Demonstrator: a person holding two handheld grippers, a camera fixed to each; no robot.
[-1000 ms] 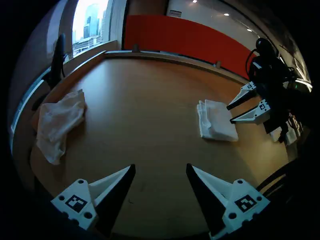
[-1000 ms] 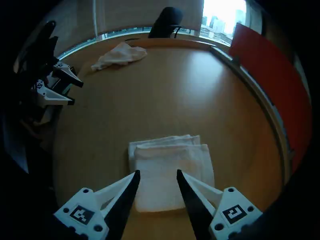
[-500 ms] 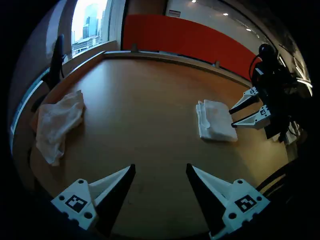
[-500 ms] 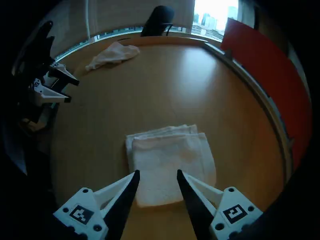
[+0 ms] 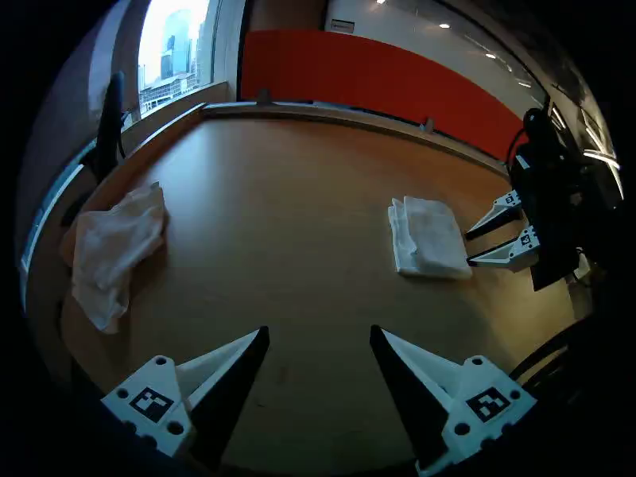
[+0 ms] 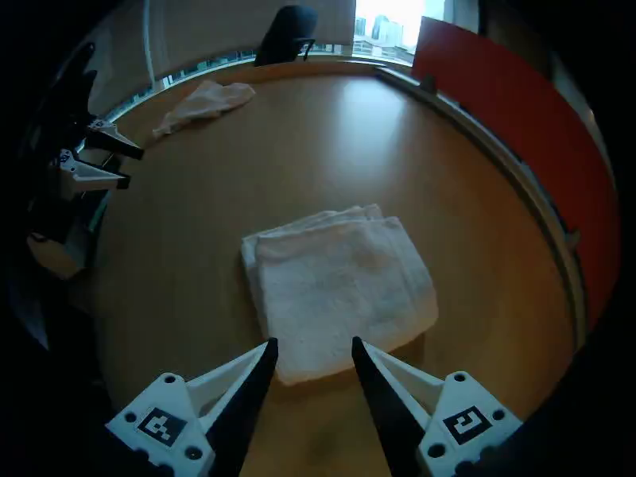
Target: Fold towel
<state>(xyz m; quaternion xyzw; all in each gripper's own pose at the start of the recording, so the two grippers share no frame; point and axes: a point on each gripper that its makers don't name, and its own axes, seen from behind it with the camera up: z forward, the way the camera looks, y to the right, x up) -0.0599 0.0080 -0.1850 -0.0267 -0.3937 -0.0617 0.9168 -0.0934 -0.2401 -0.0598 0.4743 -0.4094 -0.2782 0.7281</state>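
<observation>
A white towel point(image 6: 338, 290) lies folded into a neat rectangle on the wooden table point(image 6: 334, 151). My right gripper point(image 6: 314, 358) hovers open just behind its near edge, nothing between the fingers. In the left gripper view the same folded towel point(image 5: 428, 246) sits at centre right, with the right gripper point(image 5: 477, 246) beside its right edge. A second white towel point(image 5: 111, 250) lies crumpled at the table's left edge; it appears far off as the crumpled towel point(image 6: 205, 105) in the right gripper view. My left gripper point(image 5: 318, 350) is open over bare table, also seen as the left gripper point(image 6: 131, 167) at far left.
A red partition point(image 5: 374, 75) runs along the table's far side. A dark office chair point(image 6: 286, 36) stands by the window point(image 5: 171, 52) past the table's end. Broad bare wood lies between the two towels.
My right gripper has drawn back from over the folded towel, so the towel now lies fully ahead of its fingertips. The left gripper has stayed in place.
</observation>
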